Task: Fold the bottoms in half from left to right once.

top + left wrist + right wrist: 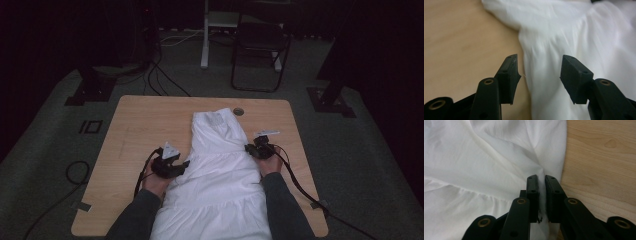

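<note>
**White garment spread on the bench**

The white garment [217,170] lies along the middle of the wooden bench [140,125]. The right tongs [541,178] pinch a fold at its edge. The left tongs [540,67] stand released over its other edge.

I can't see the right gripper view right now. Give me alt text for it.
The right gripper is shut on a pinched fold at the edge of the white garment, cloth showing between its black fingers. The garment spreads rumpled to the left; bare wooden table lies to the right.
</note>
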The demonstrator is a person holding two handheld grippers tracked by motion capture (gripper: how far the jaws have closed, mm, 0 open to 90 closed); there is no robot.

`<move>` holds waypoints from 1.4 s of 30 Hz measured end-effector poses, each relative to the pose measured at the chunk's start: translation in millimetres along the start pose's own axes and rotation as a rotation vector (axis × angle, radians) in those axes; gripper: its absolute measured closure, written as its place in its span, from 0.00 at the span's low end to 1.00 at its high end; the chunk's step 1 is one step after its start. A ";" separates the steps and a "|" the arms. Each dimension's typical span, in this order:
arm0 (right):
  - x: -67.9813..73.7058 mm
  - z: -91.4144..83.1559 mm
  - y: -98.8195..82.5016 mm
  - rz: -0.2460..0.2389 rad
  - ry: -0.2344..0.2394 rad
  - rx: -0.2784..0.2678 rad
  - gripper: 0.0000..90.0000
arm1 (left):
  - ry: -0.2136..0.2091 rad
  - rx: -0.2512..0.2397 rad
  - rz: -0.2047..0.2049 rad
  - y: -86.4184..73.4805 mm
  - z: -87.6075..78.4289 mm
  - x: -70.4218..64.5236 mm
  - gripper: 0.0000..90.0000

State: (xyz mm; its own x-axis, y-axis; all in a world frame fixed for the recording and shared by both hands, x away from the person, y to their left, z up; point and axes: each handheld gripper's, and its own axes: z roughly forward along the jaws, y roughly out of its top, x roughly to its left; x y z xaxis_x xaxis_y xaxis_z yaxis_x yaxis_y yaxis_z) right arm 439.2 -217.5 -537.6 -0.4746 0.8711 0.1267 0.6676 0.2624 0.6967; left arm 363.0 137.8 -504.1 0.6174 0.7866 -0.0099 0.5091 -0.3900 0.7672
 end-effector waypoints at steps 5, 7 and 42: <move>-0.1 0.2 -0.6 0.006 0.000 -0.003 0.91 | -0.006 0.077 0.017 14.1 41.7 -1.1 0.51; -0.6 0.1 -1.6 0.007 0.004 -0.009 0.91 | 0.010 0.111 0.017 11.0 57.2 0.0 0.52; 67.0 -43.3 1.4 -0.188 0.158 -0.093 0.43 | -0.025 0.054 -0.001 -54.7 -6.4 -27.5 0.93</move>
State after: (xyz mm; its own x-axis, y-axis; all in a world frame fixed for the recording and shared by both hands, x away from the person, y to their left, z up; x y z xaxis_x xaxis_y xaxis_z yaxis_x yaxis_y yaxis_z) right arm 383.5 -176.7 -497.6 -0.6739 0.7331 0.0919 0.5070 0.3684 0.7793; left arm 314.4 140.7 -541.7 0.6311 0.7752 -0.0272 0.5412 -0.4149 0.7314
